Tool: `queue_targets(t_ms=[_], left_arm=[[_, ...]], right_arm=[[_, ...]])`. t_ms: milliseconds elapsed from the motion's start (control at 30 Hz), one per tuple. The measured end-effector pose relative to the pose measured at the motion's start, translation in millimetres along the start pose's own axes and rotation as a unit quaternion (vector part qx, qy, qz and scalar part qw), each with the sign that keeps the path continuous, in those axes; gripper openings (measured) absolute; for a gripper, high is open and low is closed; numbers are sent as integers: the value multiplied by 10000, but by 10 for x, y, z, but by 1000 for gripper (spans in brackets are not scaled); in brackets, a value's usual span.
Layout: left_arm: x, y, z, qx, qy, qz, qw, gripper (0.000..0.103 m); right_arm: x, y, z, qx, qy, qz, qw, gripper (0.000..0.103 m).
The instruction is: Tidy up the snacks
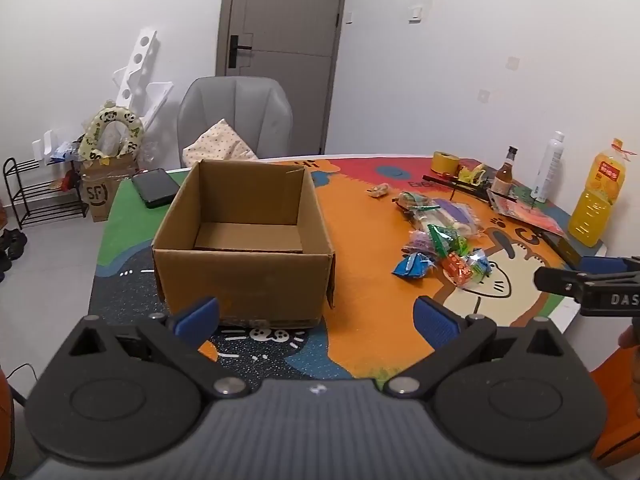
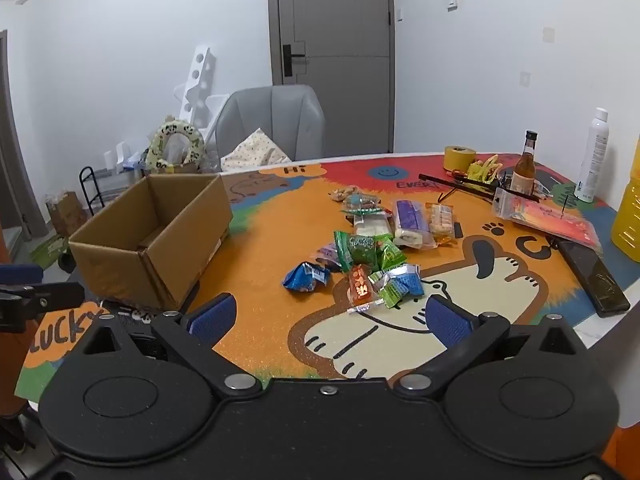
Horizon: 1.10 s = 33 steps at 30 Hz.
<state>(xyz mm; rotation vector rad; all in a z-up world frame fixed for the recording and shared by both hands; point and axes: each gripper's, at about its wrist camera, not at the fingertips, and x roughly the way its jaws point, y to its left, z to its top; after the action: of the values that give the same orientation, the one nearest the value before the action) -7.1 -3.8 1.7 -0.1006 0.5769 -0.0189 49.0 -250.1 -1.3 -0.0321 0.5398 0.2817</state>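
Snacks (image 2: 372, 256) lie piled on the mat (image 2: 272, 320), at 2 o'clock from the box (image 1: 244, 240). Left gripper (image 1: 316, 320) and right gripper (image 2: 330, 316) are both released, holding nothing.

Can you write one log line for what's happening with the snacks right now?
left gripper: open, empty, facing cardboard box | right gripper: open, empty, near snack pile | box: no snacks seen inside
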Motion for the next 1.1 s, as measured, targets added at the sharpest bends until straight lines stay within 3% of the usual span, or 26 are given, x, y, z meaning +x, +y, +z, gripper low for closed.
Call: queue_targets(t_ms=[433, 1100], left_arm=[[-8, -116, 6, 138, -25, -53, 9999, 103], [-17, -118, 3, 130, -128, -107, 9998, 103]], right_arm=[[29, -77, -19, 276, -57, 82, 9996, 103], [28, -78, 8, 210, -36, -17, 9998, 103]])
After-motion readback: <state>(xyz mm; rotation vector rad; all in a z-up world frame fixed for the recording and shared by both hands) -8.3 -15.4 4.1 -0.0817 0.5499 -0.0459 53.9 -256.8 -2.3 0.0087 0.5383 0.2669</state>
